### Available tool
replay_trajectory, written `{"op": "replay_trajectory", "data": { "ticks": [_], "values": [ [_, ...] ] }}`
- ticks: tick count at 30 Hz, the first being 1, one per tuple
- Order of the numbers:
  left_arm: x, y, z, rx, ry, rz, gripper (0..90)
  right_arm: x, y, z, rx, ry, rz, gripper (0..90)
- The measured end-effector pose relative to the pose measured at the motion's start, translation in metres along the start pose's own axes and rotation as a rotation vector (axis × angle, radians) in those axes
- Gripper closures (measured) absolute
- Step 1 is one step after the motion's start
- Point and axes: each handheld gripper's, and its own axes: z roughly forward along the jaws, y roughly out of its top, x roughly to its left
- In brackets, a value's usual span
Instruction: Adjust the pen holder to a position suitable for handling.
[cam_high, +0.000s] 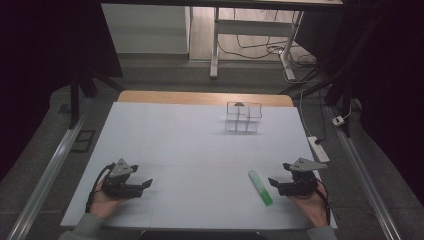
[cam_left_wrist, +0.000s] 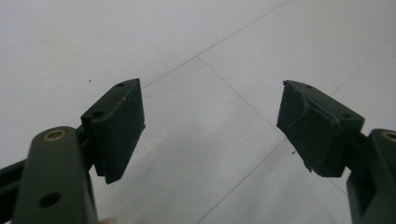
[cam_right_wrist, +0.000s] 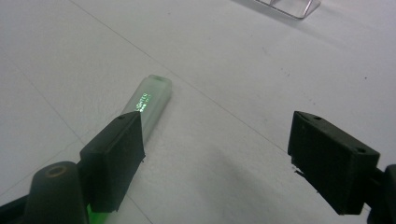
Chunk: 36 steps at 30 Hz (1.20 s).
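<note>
Dim room, evenly lit desk

Dark edges surround the pale desk (cam_high: 190, 150); shadows are soft, the close jaws slightly blurred, no glare.

— What's hidden from you?

— My right gripper's (cam_right_wrist: 215, 154) near jaw covers the near end of the green highlighter (cam_right_wrist: 148, 105); its print is too blurred to read.

— And farther off?

— The clear organizer (cam_right_wrist: 286, 6) is cut off by the top edge.
</note>
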Motion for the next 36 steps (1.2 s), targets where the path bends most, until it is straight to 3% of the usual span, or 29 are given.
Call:
{"op": "replay_trajectory", "data": {
  "ticks": [24, 36],
  "values": [
    [0.001, 0.0009, -0.0006, -0.009, 0.001, -0.001, 23.0, -0.0001, -0.0005, 0.0036, 0.017, 0.02, 0.003, 20.0],
    [0.0015, 0.0023, 0.0011, -0.01, 0.0, -0.004, 23.0, -0.0043, 0.0059, 0.0038, 0.004, 0.002, 0.026, 21.8]
  ]
}}
